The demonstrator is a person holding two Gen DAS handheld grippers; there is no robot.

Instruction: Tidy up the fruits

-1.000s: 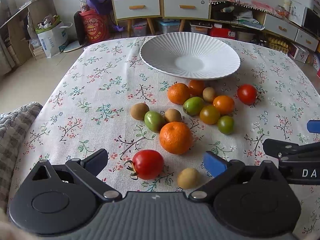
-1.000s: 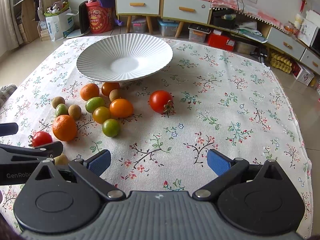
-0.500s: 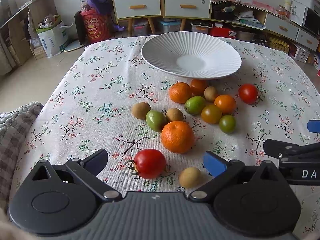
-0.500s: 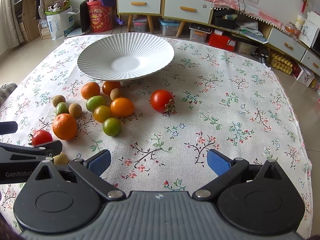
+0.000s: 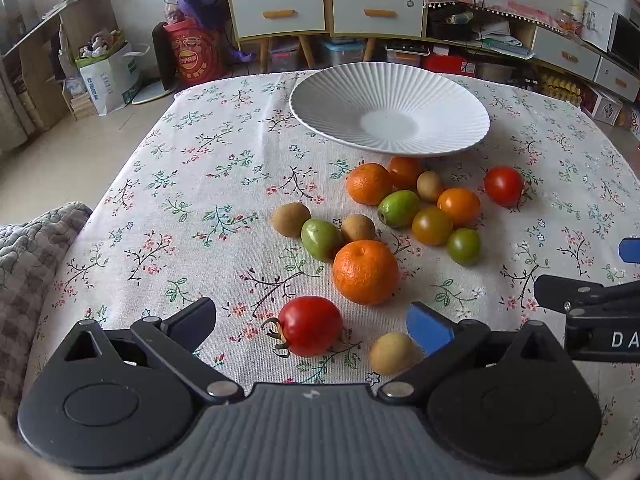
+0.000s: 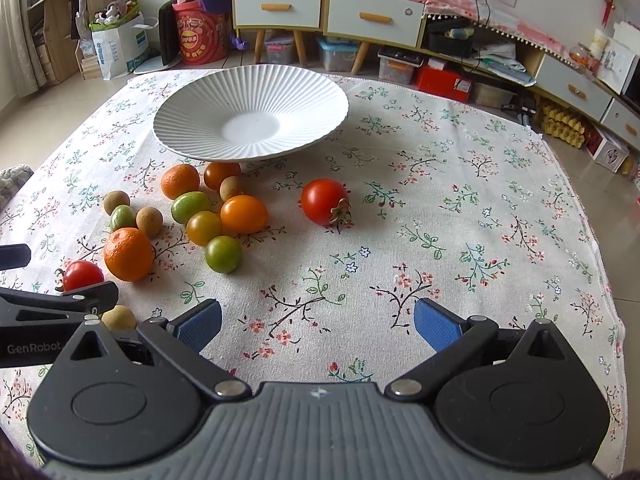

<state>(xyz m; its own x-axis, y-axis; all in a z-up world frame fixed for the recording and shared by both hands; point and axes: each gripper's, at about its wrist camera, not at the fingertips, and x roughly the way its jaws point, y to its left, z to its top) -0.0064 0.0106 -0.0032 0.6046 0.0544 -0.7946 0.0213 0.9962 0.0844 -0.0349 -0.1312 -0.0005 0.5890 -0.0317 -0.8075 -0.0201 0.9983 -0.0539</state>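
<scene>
A white ribbed plate (image 5: 390,110) (image 6: 252,114) stands empty at the far side of the floral tablecloth. In front of it lies a cluster of fruits: a big orange (image 5: 365,272) (image 6: 128,254), small tomatoes, green fruits and brown kiwis. My left gripper (image 5: 310,326) is open, low over the cloth, with a red tomato (image 5: 310,326) (image 6: 82,275) between its fingers, untouched, and a small kiwi (image 5: 392,353) by the right finger. My right gripper (image 6: 316,322) is open over bare cloth. A second red tomato (image 6: 324,201) (image 5: 503,185) lies apart on the right.
A grey quilted cloth (image 5: 24,248) lies over the table's left edge. Beyond the table are drawer cabinets (image 6: 328,10), storage boxes and a red drum (image 5: 192,56) on the floor. The table's right edge (image 6: 588,216) drops to the tiled floor.
Both grippers have crept slightly forward and left; the fruits sit marginally to the right in the views. Nothing was grasped or released.
</scene>
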